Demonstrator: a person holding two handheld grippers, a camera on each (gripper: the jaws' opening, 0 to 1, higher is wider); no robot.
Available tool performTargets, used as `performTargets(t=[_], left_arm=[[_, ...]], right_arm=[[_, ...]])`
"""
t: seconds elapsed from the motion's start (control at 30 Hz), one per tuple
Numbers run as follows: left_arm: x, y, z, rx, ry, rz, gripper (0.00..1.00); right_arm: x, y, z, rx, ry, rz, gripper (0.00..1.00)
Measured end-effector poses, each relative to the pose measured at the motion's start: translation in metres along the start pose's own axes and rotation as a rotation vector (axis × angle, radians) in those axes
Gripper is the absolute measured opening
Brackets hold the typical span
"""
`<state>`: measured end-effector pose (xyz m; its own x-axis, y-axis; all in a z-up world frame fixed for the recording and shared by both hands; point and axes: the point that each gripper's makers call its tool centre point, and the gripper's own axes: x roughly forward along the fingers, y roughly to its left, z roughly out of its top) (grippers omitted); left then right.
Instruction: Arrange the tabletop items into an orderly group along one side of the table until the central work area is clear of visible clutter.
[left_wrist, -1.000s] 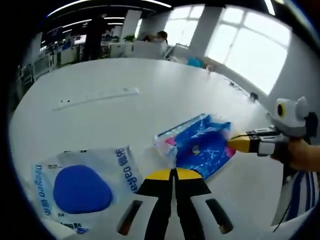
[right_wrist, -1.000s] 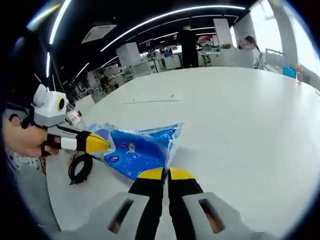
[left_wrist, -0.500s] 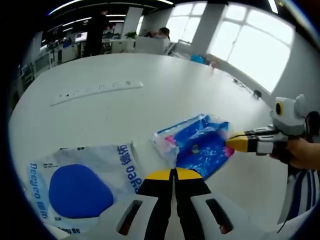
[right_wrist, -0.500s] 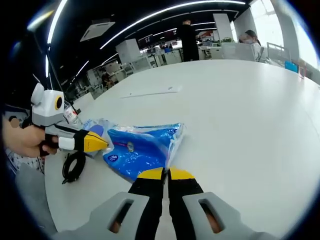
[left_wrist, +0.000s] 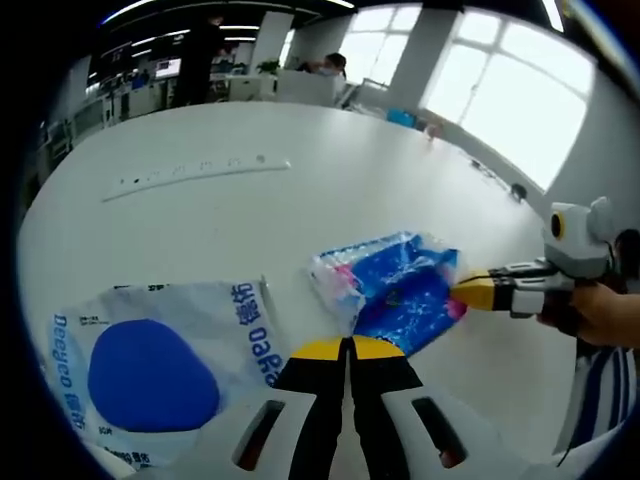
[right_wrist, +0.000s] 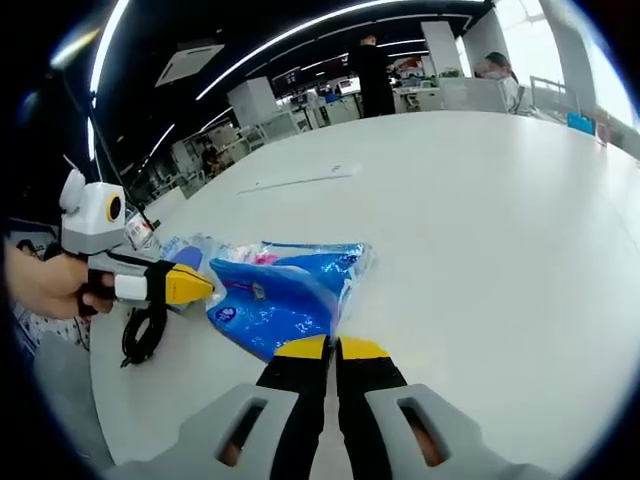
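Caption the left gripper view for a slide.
Both grippers pinch a crinkly blue plastic bag over the white table.

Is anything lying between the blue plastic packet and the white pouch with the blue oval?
Nothing visible: only bare table separates the blue packet, pinched at opposite ends by both grippers, from the white pouch.
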<state>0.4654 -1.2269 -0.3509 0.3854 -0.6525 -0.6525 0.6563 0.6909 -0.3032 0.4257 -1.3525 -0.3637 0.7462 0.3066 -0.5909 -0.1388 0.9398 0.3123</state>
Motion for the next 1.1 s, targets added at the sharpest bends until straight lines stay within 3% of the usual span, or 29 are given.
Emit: performTargets(t=[0.6,0.73,0.8,0.87,0.97,1.1], left_arm=[[0.000,-0.001,0.002,-0.010,-0.005,-0.003,0.00],[-0.002,-0.003,0.003,0.024,-0.016,-0.005,0.00],[-0.004,-0.004,0.004,0.026,-0.020,-0.010,0.07],[-0.006,0.001,0.007,0.037,-0.040,0.023,0.23],[-0.010,-0.003,0.012,0.028,-0.069,0.012,0.42],[-0.012,-0.006,0.016,0.055,-0.075,0.016,0.57]], right_arm=[[0.000,-0.002,0.000,0.030,-0.007,0.009,0.01],[-0.001,-0.001,0.000,0.043,-0.008,0.012,0.08],[-0.003,0.002,0.001,0.034,-0.021,0.017,0.17],[-0.004,0.002,0.005,0.012,-0.044,-0.001,0.30],[-0.006,0.002,0.007,-0.005,-0.055,-0.018,0.48],[-0.008,0.001,0.006,-0.020,-0.054,-0.030,0.52]])
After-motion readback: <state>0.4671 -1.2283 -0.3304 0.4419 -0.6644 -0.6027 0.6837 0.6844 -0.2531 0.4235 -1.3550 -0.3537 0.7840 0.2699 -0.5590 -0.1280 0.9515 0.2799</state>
